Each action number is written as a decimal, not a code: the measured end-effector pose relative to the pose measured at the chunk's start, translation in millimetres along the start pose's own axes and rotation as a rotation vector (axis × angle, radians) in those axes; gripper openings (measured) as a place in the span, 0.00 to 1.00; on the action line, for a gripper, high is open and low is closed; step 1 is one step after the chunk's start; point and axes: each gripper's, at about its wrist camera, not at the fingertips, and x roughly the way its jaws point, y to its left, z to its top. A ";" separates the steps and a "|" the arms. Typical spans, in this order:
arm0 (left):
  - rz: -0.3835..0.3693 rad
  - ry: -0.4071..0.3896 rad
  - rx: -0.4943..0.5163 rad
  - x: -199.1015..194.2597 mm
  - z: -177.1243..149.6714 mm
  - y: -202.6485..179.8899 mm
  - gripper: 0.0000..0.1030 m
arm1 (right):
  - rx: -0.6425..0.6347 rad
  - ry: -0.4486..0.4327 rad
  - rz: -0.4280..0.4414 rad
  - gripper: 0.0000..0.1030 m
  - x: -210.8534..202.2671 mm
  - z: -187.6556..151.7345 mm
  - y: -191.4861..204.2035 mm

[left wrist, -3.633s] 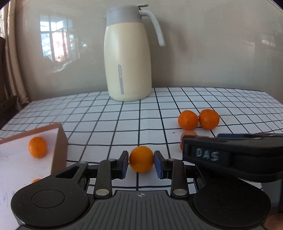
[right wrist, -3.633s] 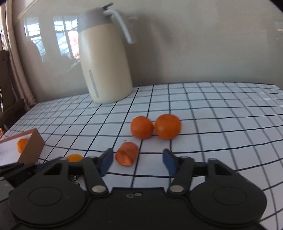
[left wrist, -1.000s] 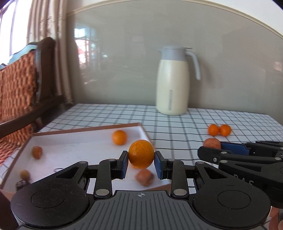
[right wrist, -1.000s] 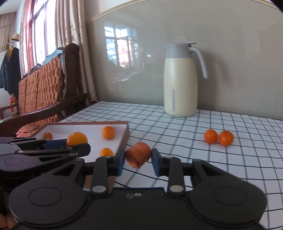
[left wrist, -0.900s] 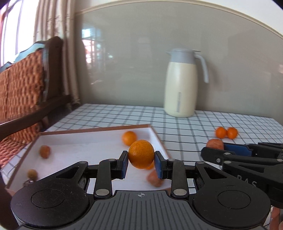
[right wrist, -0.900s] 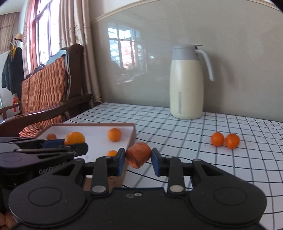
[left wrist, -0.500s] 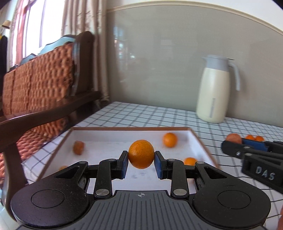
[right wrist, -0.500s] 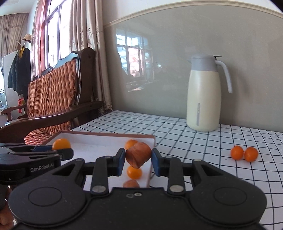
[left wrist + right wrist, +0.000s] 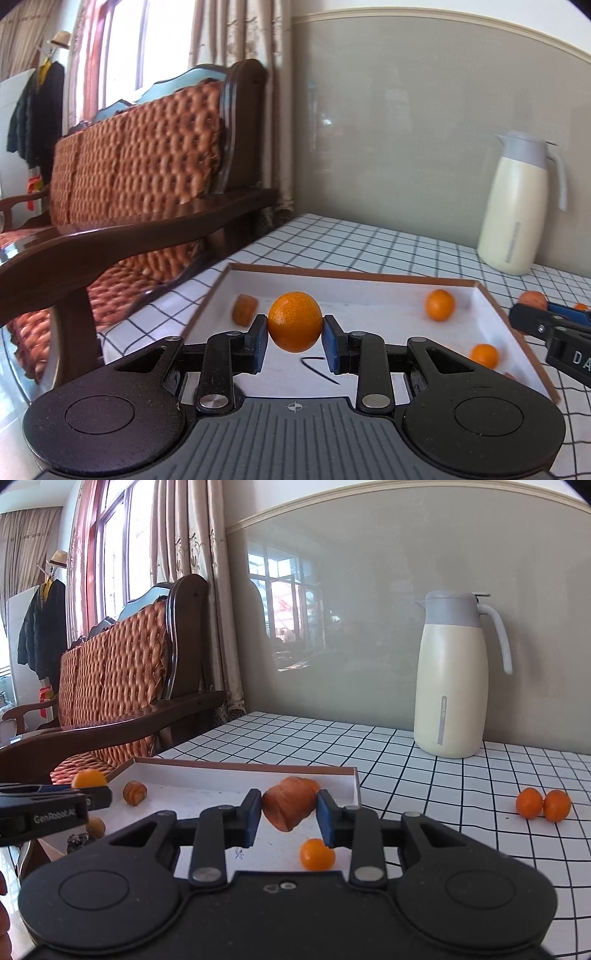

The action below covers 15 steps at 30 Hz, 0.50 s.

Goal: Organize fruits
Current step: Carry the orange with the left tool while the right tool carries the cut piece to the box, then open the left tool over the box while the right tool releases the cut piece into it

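Tray w/ oranges, brownish fruit

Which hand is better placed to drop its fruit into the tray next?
Left. The left gripper holds its orange over the tray floor; the right gripper's reddish fruit hangs nearer the edge.

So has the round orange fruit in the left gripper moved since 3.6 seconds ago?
Yes. The round orange fruit, clamped in the left gripper, went from the checked tablecloth leftward, above the white tray.

Bright daylight pours in from the window on the left, which mirrors as glare on the glossy wall. Strong fisheye bend and dark corners in both views. The left wrist view is motion-smeared around the sofa.
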 end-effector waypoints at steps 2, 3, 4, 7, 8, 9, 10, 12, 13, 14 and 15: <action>0.014 0.000 -0.007 2.8 0.5 4.7 0.31 | 0.007 0.002 -0.004 0.23 4.1 0.7 0.9; 0.020 0.000 -0.009 4.5 1.0 7.2 0.31 | 0.009 0.004 -0.005 0.23 6.2 1.0 1.4; 0.027 0.000 -0.009 6.4 1.0 9.0 0.31 | 0.011 0.006 -0.006 0.23 8.2 1.3 2.1; 0.039 0.008 -0.017 13.1 1.0 14.4 0.31 | 0.020 0.014 -0.011 0.23 15.1 1.7 3.2; 0.042 0.012 -0.019 15.3 1.1 16.5 0.31 | 0.025 0.018 -0.010 0.23 17.7 2.0 3.4; 0.045 0.015 -0.021 17.5 1.0 18.0 0.31 | 0.030 0.020 -0.012 0.23 19.9 2.2 3.6; 0.046 0.018 -0.022 19.4 0.5 19.1 0.31 | 0.034 0.021 -0.013 0.23 22.0 2.3 3.8; 0.048 0.024 -0.022 23.9 0.1 20.3 0.31 | 0.037 0.027 -0.014 0.23 26.7 2.7 4.2; 0.049 0.030 -0.021 26.7 0.3 20.3 0.31 | 0.038 0.027 -0.017 0.23 28.6 2.7 4.6; 0.047 0.034 -0.022 29.4 0.4 20.4 0.31 | 0.038 0.029 -0.019 0.23 30.5 2.3 5.2; 0.047 0.037 -0.022 31.8 0.2 20.7 0.31 | 0.036 0.032 -0.023 0.23 32.8 1.9 5.6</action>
